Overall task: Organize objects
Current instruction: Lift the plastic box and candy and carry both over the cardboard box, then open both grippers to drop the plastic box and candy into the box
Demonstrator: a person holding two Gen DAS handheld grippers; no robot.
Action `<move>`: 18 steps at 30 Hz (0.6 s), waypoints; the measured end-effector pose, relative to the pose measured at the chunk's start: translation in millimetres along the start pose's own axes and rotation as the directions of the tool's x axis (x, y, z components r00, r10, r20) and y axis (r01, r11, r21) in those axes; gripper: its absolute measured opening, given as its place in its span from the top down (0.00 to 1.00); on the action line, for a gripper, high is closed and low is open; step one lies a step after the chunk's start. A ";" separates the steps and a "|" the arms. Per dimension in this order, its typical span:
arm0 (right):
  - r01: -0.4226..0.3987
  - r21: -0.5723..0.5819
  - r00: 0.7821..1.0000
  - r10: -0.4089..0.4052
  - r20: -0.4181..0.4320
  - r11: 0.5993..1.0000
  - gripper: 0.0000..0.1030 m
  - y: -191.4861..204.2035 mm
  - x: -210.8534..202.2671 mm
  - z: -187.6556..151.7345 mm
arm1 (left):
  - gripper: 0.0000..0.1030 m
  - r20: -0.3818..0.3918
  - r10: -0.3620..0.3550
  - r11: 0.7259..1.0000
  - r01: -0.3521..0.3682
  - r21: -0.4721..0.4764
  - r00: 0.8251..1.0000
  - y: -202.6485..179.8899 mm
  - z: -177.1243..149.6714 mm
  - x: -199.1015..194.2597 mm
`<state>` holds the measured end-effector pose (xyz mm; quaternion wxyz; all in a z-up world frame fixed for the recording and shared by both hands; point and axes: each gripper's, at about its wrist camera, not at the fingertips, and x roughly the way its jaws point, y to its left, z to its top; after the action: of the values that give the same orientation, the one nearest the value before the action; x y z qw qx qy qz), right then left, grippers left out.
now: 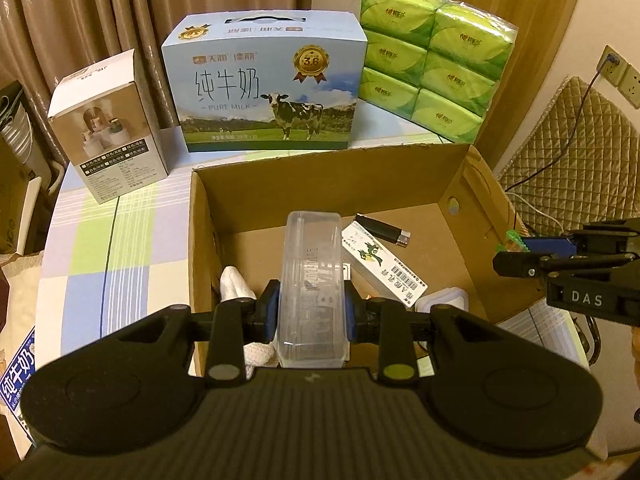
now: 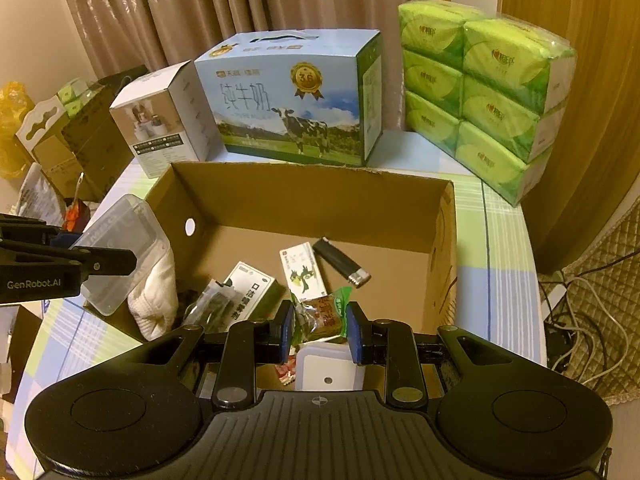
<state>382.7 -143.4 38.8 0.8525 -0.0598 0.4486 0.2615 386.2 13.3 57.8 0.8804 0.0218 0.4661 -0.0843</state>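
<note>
My left gripper (image 1: 311, 314) is shut on a clear plastic box (image 1: 312, 280) and holds it over the near left side of an open cardboard box (image 1: 320, 176). It also shows in the right wrist view (image 2: 120, 248). My right gripper (image 2: 318, 330) is shut on a green-wrapped snack packet (image 2: 320, 314) above the cardboard box (image 2: 304, 196). Inside lie a black lighter (image 2: 340, 262), a small white carton with a bird print (image 2: 302, 270), a white cloth (image 2: 154, 296), a dark packet (image 2: 212, 304) and a white lidded container (image 2: 328, 368).
Behind the cardboard box stand a blue milk carton (image 1: 264, 88), a small white product box (image 1: 108, 128) and a pack of green tissue packets (image 1: 432, 60) on a checked tablecloth (image 1: 120, 248). A quilted chair (image 1: 576, 152) with cables is at the right.
</note>
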 end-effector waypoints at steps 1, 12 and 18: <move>0.000 0.001 1.000 0.000 0.000 1.000 0.76 -0.3 1.6 0.6 | 0.75 -0.001 0.002 1.000 -0.002 0.000 1.000 0.3 0.4 1.3; 0.009 0.006 1.000 -0.009 -0.008 1.000 0.76 -3.6 12.2 0.3 | 0.75 0.007 0.003 1.000 -0.003 -0.012 1.000 3.3 5.7 13.8; 0.005 0.011 1.000 -0.004 -0.006 1.000 0.76 -4.6 13.7 -1.0 | 0.49 0.070 -0.032 0.995 0.038 -0.089 0.997 13.2 7.9 16.9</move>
<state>390.6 -142.3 26.7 0.8521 -0.0570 0.4525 0.2570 404.3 23.2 47.7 0.8943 -0.0290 0.4394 -0.0791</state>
